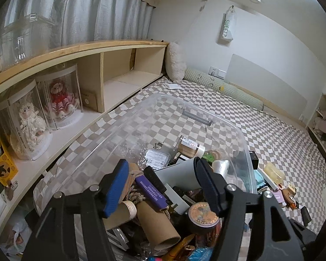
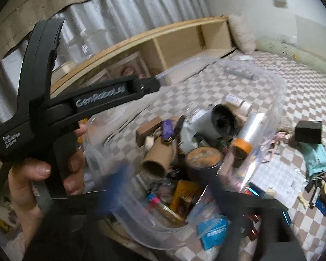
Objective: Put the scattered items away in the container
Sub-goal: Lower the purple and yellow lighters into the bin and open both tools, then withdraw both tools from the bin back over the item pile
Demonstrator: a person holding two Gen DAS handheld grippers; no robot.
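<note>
Both tongs hang over the clear plastic container (image 1: 206,117), which rests on the checkered bed (image 1: 260,117) already loaded with cardboard tubes (image 1: 156,221), a round tin (image 1: 203,215) and a grey cylinder (image 1: 180,174). The left tongs (image 1: 160,187) stand spread with nothing between the pads; the right tongs (image 2: 163,193) — blurred — also read as spread and empty. Loose items (image 2: 315,174) lie on the bed beside the container — probably the next pickups.

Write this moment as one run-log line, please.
left gripper: open, empty | right gripper: open, blurred | clear container: part filled | black box: outside
</note>
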